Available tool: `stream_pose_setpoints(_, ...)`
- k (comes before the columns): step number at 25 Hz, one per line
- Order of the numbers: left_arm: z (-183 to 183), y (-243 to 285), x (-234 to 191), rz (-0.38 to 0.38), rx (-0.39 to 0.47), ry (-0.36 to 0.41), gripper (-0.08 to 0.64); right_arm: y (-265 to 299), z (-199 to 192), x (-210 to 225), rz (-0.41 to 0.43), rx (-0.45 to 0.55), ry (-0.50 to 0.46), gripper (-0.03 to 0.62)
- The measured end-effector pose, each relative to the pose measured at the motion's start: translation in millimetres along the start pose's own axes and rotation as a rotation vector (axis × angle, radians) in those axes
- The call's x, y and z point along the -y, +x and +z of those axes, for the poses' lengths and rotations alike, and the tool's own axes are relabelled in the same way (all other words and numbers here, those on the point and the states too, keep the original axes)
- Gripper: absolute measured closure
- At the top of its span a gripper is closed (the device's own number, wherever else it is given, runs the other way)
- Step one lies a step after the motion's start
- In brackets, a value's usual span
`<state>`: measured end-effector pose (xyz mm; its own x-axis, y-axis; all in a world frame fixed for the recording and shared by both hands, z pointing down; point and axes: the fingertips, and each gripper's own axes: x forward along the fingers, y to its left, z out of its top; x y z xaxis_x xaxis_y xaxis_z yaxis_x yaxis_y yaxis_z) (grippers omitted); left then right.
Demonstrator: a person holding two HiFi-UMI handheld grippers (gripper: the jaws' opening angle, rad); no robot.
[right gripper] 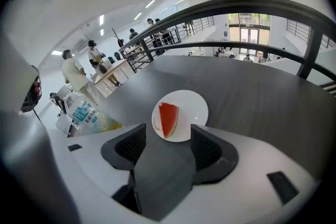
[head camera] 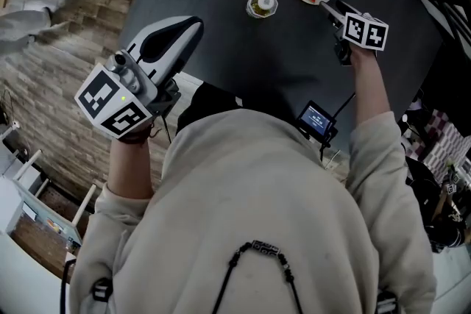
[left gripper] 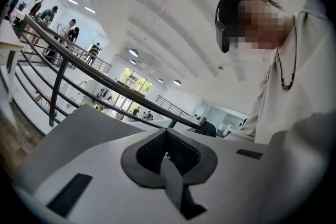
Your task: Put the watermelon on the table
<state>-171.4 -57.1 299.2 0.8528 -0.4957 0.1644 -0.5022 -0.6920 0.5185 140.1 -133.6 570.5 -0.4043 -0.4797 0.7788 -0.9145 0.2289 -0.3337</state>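
Head view, nearest: a person's pale sweatshirt (head camera: pixel 257 232) fills the lower frame, with a dark cord lying across it.
Left gripper (head camera: pixel 193 26): held up at the person's left, by the table's near edge. Its own view shows the jaws clenched together on nothing, tilted up toward the person and the ceiling.
Small device (head camera: pixel 318 119): lit bluish screen beside the right forearm, text too small to read.
Right gripper (right gripper: pixel 168 139): released, jaws spread wide and empty, angled down at the plate.
Watermelon slice (right gripper: pixel 168 118): red wedge lying on the white plate (right gripper: pixel 195 105), just beyond the right gripper's tips and clear of both pads.
Bottle (right gripper: pixel 86 114): stands left of the plate, near it. Its label is blue-green and the print is not legible.
Table (right gripper: pixel 257 97): dark, matte, with a curved edge.
Floor (head camera: pixel 66 48): wood-look planks.
Room: bright white hall with a dark railing (right gripper: pixel 252 5) curving behind the table, round ceiling lights and people standing far off.
Markings: black-and-white squares on each gripper's cube; no brand can be read.
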Motion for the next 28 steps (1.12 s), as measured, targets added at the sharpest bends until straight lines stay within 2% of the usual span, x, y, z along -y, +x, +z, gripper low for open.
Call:
stream_pose_setpoints(5, 7.1, 22.8, 32.8, -0.079, 0.000, 0.018, 0.554, -51.6, -9.5, 7.7, 0.060, 0.088, 0.063, 0.341)
stream_pose_setpoints(8, 11.1, 37.0, 52.5, -0.133, -0.020, 0.059, 0.554, -86.9, -17.1, 0.6, 0.112, 0.139, 0.063, 0.444)
stream_pose_setpoints(10, 13.2, 45.8, 64.5, -0.166, -0.034, 0.082, 0.554, -112.8, -19.8, -10.8, 0.142, 0.177, 0.051, 0.488)
stream_pose_setpoints(14, 17.7, 62.0, 86.7, -0.225, -0.058, 0.118, 0.554, -162.9, -29.3, -32.7, 0.172, 0.241, 0.033, 0.506)
stream_pose_setpoints(18, 19.9, 79.0, 106.8, -0.300, -0.085, 0.157, 0.554, -206.9, -35.8, -49.9, 0.206, 0.332, 0.053, 0.557)
stream_pose_setpoints(23, 20.6, 98.1, 126.6, -0.388, -0.119, 0.184, 0.554, -244.9, -34.8, -73.2, 0.248, 0.432, 0.091, 0.575)
stream_pose_setpoints(28, 21.2, 111.5, 147.9, -0.465, -0.138, 0.205, 0.554, -275.8, -32.3, -90.5, 0.231, 0.496, 0.073, 0.575)
